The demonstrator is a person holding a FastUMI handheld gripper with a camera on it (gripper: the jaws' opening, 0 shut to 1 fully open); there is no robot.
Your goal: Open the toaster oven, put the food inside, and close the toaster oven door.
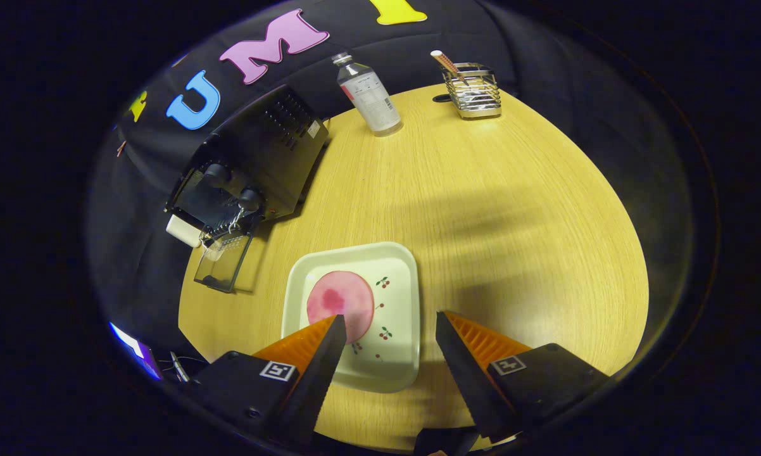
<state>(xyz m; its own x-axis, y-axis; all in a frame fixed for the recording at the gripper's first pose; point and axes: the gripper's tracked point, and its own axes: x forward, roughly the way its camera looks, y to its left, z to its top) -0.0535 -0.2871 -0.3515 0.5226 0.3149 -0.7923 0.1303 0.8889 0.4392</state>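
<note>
Plenty of bare counter lies right of my wide, empty claw. Toaster oven sits at the far-left edge, door down. Pink round food rests on the tray just ahead.

Bottle stands near wire holder (well apart).

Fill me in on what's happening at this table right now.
A person is working a hand-held gripper over a wooden table. Its fingers are open and hold nothing, hovering above a white tray with a round pink slice of food on it. The slice lies just ahead of the left finger. The black toaster oven beyond the tray already has its glass door dropped open. A bottle and a wire holder stand at the far side.
</note>
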